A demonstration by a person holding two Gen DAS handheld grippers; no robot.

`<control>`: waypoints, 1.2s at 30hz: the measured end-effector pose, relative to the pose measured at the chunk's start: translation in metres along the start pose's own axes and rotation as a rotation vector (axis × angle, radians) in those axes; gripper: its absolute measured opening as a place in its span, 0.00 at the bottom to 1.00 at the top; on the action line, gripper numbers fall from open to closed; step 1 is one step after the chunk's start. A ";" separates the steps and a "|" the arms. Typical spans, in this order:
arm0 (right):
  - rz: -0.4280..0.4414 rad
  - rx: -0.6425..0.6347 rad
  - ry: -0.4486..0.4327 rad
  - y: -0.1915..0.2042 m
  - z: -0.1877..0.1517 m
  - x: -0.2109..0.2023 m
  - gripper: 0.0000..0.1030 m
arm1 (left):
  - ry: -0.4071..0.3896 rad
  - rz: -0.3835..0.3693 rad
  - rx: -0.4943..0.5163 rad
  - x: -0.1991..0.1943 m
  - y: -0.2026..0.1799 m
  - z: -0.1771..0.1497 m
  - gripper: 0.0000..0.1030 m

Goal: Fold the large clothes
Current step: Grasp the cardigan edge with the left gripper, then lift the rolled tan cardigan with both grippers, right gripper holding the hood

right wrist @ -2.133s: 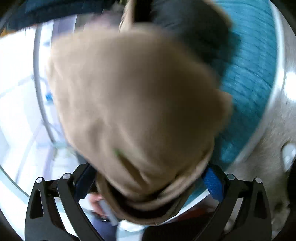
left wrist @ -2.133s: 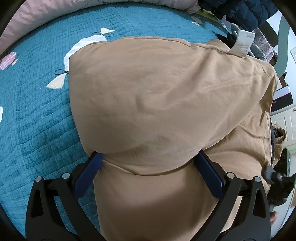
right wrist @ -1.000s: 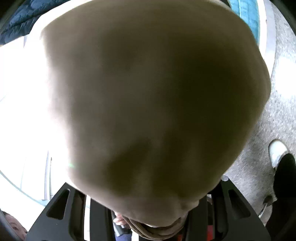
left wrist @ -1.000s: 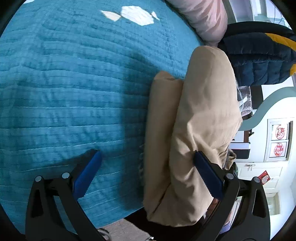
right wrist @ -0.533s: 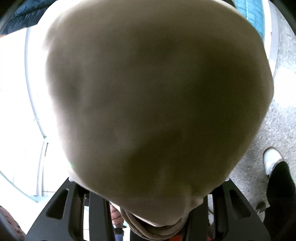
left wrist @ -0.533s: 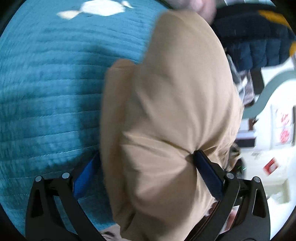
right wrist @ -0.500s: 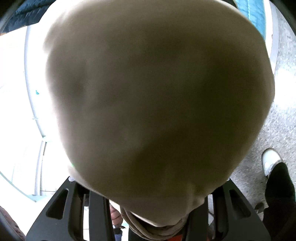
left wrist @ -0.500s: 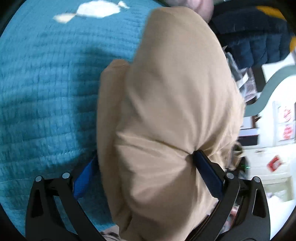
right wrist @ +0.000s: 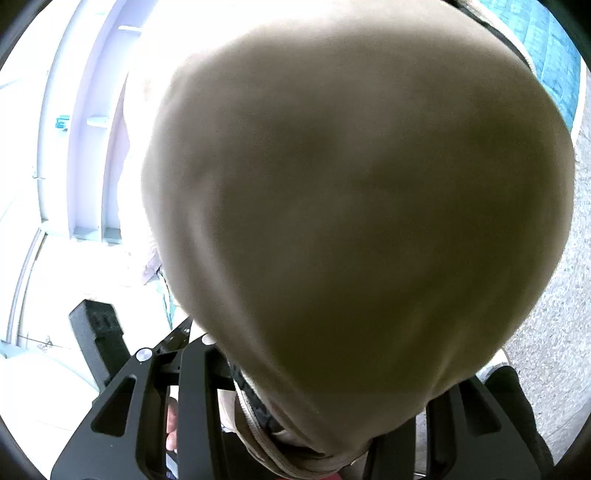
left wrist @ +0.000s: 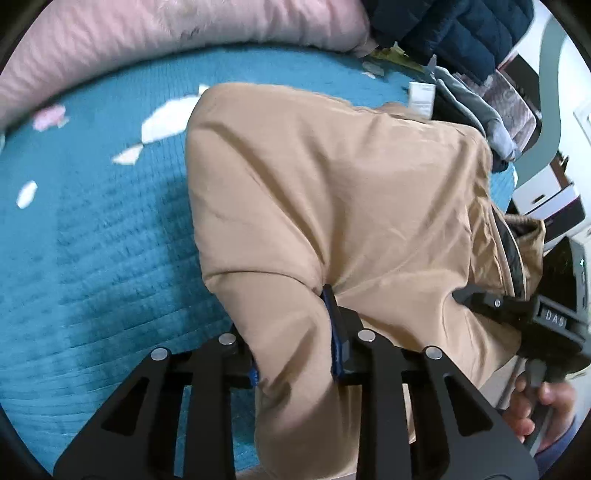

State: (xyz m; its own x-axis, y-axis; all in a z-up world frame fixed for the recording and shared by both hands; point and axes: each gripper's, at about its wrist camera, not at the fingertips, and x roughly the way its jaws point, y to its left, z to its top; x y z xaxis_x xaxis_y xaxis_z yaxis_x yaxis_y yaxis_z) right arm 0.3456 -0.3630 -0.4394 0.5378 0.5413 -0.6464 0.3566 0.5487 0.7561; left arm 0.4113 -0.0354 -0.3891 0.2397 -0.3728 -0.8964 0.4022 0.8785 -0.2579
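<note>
Your left tongs [left wrist: 295,332] are closing, and their blue pads [left wrist: 337,334] are pinching a thick fold of the tan jacket [left wrist: 351,192]. The jacket is hanging in a bunched heap over the teal bedspread [left wrist: 92,258], with the pink pillow [left wrist: 147,33] lying beyond it. Your right tongs [right wrist: 317,417] are partly parted and clamping the same jacket, whose padded cloth is bulging up and filling that camera's view. Your right hand [left wrist: 543,406] is gripping its handle.
</note>
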 end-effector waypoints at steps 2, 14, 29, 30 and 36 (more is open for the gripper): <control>-0.009 -0.011 -0.006 -0.001 0.000 -0.002 0.37 | -0.015 0.015 0.009 -0.007 0.006 -0.006 0.24; 0.012 -0.115 -0.030 0.016 -0.006 -0.027 0.36 | -0.115 0.132 0.050 -0.067 -0.005 -0.026 0.21; 0.190 -0.314 -0.110 0.077 -0.045 -0.126 0.36 | -0.389 0.272 0.081 -0.233 -0.058 -0.048 0.21; 0.189 -0.323 -0.120 0.077 -0.050 -0.130 0.36 | -0.399 0.266 0.084 -0.242 -0.060 -0.048 0.21; 0.171 -0.361 -0.158 0.075 -0.058 -0.145 0.36 | -0.448 0.236 0.103 -0.260 -0.075 -0.046 0.21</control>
State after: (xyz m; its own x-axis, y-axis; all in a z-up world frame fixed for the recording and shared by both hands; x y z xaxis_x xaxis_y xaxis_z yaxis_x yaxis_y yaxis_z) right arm 0.2505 -0.3634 -0.2950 0.6861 0.5552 -0.4701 -0.0229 0.6623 0.7489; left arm 0.2783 0.0092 -0.1527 0.6801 -0.2795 -0.6778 0.3715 0.9284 -0.0101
